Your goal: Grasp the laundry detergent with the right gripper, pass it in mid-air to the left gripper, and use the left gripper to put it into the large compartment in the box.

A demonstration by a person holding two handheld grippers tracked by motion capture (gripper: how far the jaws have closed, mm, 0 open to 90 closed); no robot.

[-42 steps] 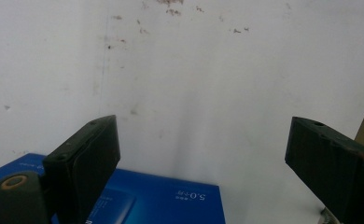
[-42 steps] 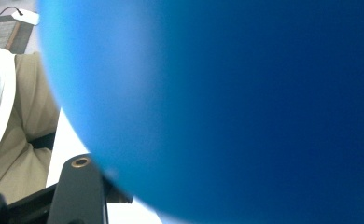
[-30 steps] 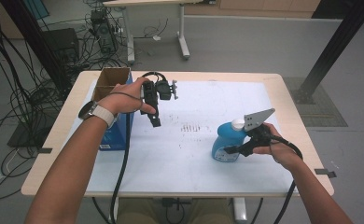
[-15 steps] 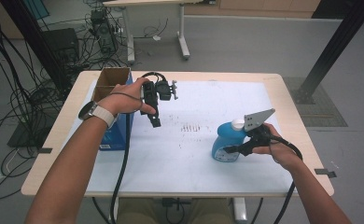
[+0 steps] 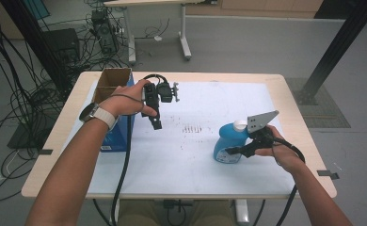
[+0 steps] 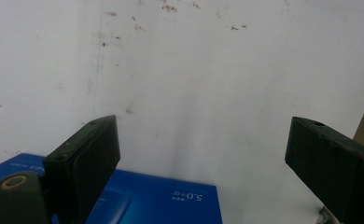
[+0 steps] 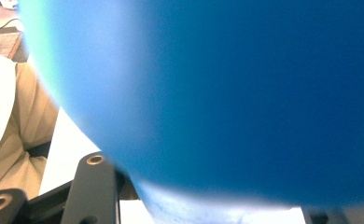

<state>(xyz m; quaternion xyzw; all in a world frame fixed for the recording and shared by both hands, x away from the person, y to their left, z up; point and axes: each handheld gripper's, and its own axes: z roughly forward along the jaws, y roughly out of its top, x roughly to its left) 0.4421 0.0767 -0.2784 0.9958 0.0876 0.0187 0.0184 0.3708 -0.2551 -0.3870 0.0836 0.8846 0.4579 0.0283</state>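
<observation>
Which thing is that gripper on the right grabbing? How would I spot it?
Look at the white sheet covering the table, then its right side. The right gripper is shut on the blue bottle standing there. It is the rounded one with a white cap, unlike the square blue box at the left.

Up close, the blue bottle (image 7: pixel 227 93) blurs, hiding the right tool's (image 5: pixel 238 150) grip.

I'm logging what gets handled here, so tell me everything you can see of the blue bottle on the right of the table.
The blue bottle looks like glossy plastic, with a wide rounded body, a narrower neck and a white cap. A label on its front is too small to read. It stands on the white table cover, near the right front, leaning slightly. The right gripper is shut on its lower body from the right side; in the right gripper view its blue surface sits close against the jaws.
</observation>
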